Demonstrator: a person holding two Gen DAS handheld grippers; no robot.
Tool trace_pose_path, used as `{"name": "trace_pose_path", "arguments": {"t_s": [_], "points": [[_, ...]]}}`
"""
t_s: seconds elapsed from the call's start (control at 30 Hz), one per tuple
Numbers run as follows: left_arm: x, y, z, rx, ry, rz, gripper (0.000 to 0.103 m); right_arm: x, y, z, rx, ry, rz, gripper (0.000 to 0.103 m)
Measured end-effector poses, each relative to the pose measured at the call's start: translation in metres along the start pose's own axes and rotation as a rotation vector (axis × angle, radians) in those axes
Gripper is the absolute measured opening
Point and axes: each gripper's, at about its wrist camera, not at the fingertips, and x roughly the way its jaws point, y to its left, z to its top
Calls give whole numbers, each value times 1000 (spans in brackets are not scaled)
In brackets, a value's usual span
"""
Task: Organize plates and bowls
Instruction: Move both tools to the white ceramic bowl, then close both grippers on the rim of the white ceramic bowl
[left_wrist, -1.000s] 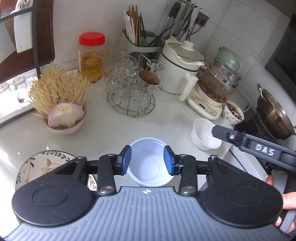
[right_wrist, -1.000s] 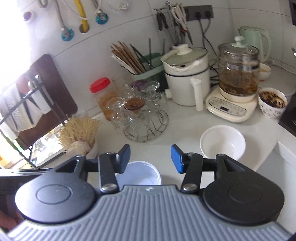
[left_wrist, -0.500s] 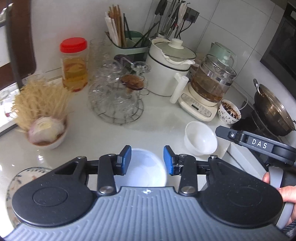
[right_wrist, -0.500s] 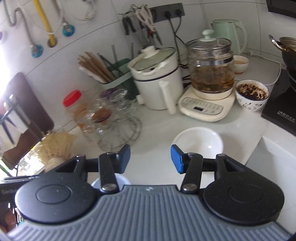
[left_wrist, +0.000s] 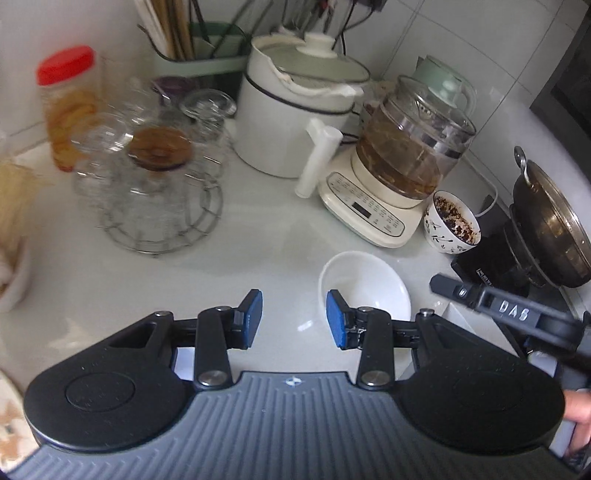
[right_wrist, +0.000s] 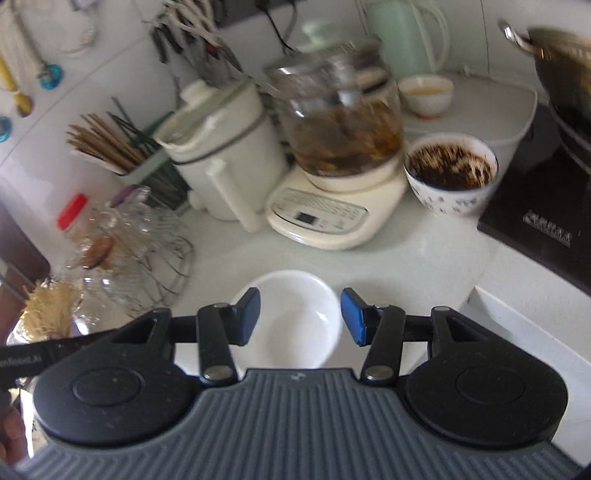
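An empty white bowl (left_wrist: 364, 286) sits on the white counter (left_wrist: 269, 254) near its front edge. In the right wrist view the white bowl (right_wrist: 295, 317) lies between the open fingers of my right gripper (right_wrist: 300, 317); I cannot tell if they touch it. My left gripper (left_wrist: 294, 319) is open and empty, just left of the bowl. The right gripper's arm (left_wrist: 509, 317) shows at the right of the left wrist view. A floral plate's edge (left_wrist: 7, 417) shows at the far left. The translucent bowl is mostly hidden under my left gripper.
A patterned bowl with dark contents (left_wrist: 452, 227) stands by a glass kettle on its base (left_wrist: 399, 173). A white cooker (left_wrist: 295, 110), a wire rack of glasses (left_wrist: 155, 184), a red-lidded jar (left_wrist: 68, 107) and a wok on a hob (left_wrist: 550, 225) surround the work area.
Both grippers have swung right toward the white bowl. The translucent bowl has slipped out of sight under my left gripper. My right gripper now straddles the white bowl.
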Motion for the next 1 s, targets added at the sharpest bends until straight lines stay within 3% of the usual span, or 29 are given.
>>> {"name": "trace_pose_path", "arguments": {"t_s": [0.17,0.3,0.43,0.6,1.0], "points": [[38,-16,6,-3,36,10,44,24,-29,4,40,55,14,51],[66,-25,9,-65,71,-23,44,46,-47,10,71,118,53,51],[88,-33,8,-90,119,5,43,63,-59,14,74,180,110,51],[107,-36,0,-120,170,23,42,79,-63,13,63,243,154,44],[126,-37,-12,-142,200,55,16,92,-55,3,34,320,212,21]]}}
